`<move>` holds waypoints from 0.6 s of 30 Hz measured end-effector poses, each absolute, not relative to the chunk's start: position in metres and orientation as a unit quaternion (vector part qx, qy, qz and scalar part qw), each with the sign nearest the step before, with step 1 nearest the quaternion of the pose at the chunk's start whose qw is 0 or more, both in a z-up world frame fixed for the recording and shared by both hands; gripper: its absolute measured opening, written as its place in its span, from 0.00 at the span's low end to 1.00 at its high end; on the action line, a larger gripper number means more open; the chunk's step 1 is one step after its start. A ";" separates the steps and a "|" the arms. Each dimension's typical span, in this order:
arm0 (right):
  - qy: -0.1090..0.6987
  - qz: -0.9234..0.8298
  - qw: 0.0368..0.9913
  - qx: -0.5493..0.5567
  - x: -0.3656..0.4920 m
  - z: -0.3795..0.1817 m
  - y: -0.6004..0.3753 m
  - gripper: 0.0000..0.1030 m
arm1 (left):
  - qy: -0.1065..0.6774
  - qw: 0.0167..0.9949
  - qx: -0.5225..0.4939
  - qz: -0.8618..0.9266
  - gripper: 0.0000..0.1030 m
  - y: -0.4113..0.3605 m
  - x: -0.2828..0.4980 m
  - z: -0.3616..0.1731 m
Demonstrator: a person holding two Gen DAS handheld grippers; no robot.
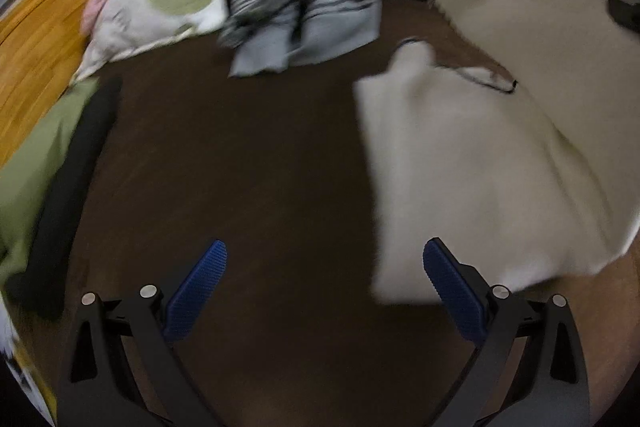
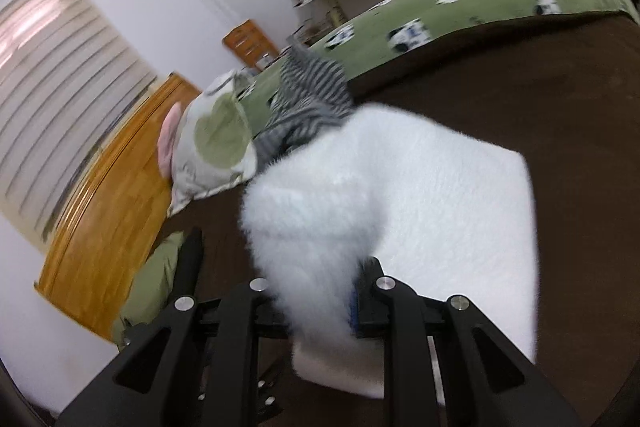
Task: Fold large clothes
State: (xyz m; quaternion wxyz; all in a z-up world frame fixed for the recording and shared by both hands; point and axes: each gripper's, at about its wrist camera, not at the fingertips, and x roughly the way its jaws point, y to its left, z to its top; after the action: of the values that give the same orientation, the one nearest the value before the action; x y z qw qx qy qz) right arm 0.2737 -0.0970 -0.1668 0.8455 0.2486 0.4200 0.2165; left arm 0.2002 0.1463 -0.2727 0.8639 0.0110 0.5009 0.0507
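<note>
The fleecy white garment (image 2: 360, 195) bunches between my right gripper (image 2: 320, 291) fingers, clamped; soft, light, floppy. My left gripper (image 1: 324, 283) gapes empty beside its hanging edge—grab there.

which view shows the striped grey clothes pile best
The left wrist view: the striped grey pile lies whole and uncovered on the brown blanket, though blurred. In the right wrist view the white fleece garment, held in the right gripper, hides its lower part.
</note>
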 end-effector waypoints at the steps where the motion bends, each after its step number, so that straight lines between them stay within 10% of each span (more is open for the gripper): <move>1: 0.427 0.223 0.844 0.236 0.274 -0.175 -0.084 0.18 | 0.505 0.861 0.010 0.057 0.94 0.154 0.195 -0.274; 18: 0.535 0.224 0.805 0.126 0.255 -0.277 -0.008 0.18 | 0.547 0.823 -0.062 0.144 0.94 0.230 0.125 -0.311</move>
State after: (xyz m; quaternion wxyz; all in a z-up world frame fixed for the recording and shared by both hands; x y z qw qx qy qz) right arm 0.2552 -0.0075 -0.2773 0.8051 0.1263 0.5346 0.2239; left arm 0.1255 0.2295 -0.3110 0.8226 -0.0620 0.5466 0.1442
